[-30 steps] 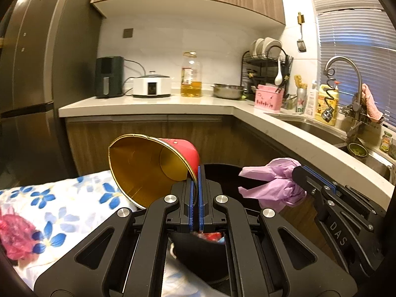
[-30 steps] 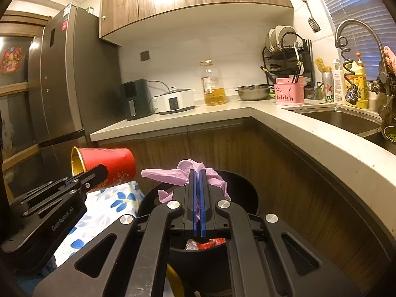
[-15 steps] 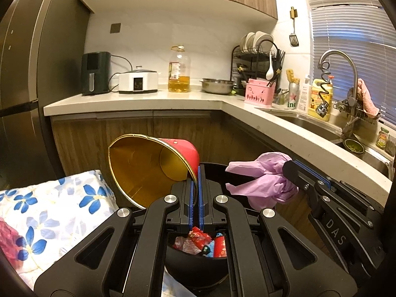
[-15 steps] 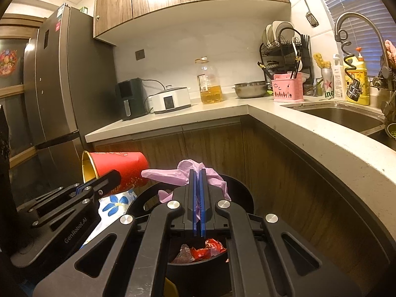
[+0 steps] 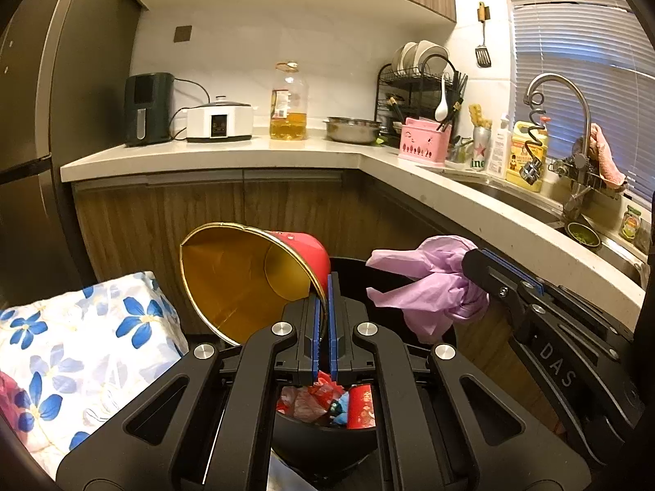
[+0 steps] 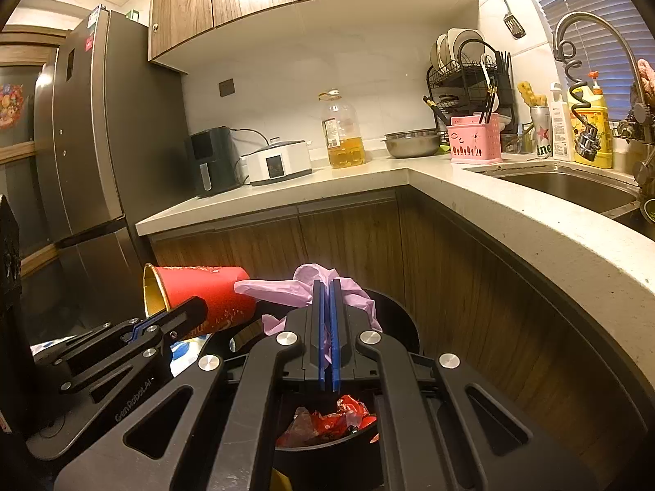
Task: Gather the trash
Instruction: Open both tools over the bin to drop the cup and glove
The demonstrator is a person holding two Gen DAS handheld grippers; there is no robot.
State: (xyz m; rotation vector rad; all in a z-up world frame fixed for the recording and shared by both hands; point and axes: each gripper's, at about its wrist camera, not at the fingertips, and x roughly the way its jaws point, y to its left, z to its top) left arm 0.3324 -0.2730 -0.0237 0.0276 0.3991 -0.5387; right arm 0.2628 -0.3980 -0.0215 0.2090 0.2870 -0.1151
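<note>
Glossy gold-lined red paper cup (image 5: pixel 254 274); thin crinkled purple plastic glove (image 5: pixel 434 286); matt black bin (image 6: pixel 399 319)

Both grippers are black with shiny round silver screws. The left gripper (image 5: pixel 323 307) has blue fingers (image 5: pixel 316 327). The right gripper (image 6: pixel 326 315) shows white letters "DAS".

1. Round paper cup (image 5: pixel 262 274): red outside with a faint gold print, shiny gold inside and at the rim.
2. Crumpled thin plastic glove (image 5: pixel 434 290): pale purple.
3. Round plastic trash bin (image 6: pixel 393 315): black; the wrappers in it are mostly red, with one bit of blue.
4. Left gripper (image 5: pixel 323 286) and right gripper (image 6: pixel 326 286): black bodies, blue pads, silver screws.
5. Soft cloth-covered cushion (image 5: pixel 82 339): white with blue flowers.
6. Slotted plastic utensil caddy (image 6: pixel 475 139): pink.
7. Stone countertop (image 6: pixel 450 180): cream, speckled.
8. Wooden cabinet fronts (image 6: pixel 352 229): brown grain.
</note>
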